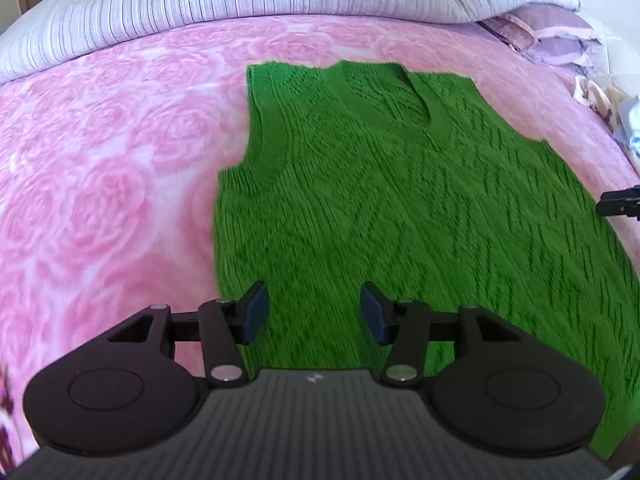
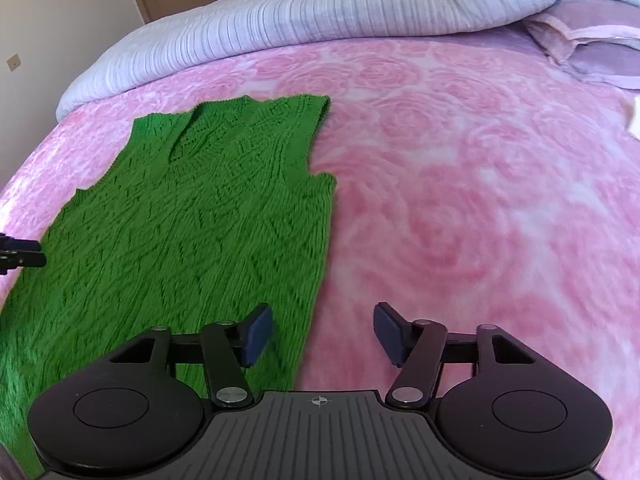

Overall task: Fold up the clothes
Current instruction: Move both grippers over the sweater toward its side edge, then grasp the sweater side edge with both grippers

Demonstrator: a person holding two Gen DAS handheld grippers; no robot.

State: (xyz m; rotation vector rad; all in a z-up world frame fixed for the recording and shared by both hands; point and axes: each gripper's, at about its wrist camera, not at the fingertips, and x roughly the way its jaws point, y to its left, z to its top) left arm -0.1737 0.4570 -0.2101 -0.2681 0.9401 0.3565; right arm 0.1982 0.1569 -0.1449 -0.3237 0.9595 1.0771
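From the left wrist, the left gripper (image 1: 314, 312) hangs over the lower part of the green vest (image 1: 400, 200), which lies flat, neck away, on the pink bedspread (image 1: 100, 180); its fingers are spread with nothing between them, probably poised to take the hem. From the right wrist, the right gripper (image 2: 324, 334) straddles the vest's right edge (image 2: 200, 220), fingers apart and pinching nothing, likely placed there to catch that side for a fold
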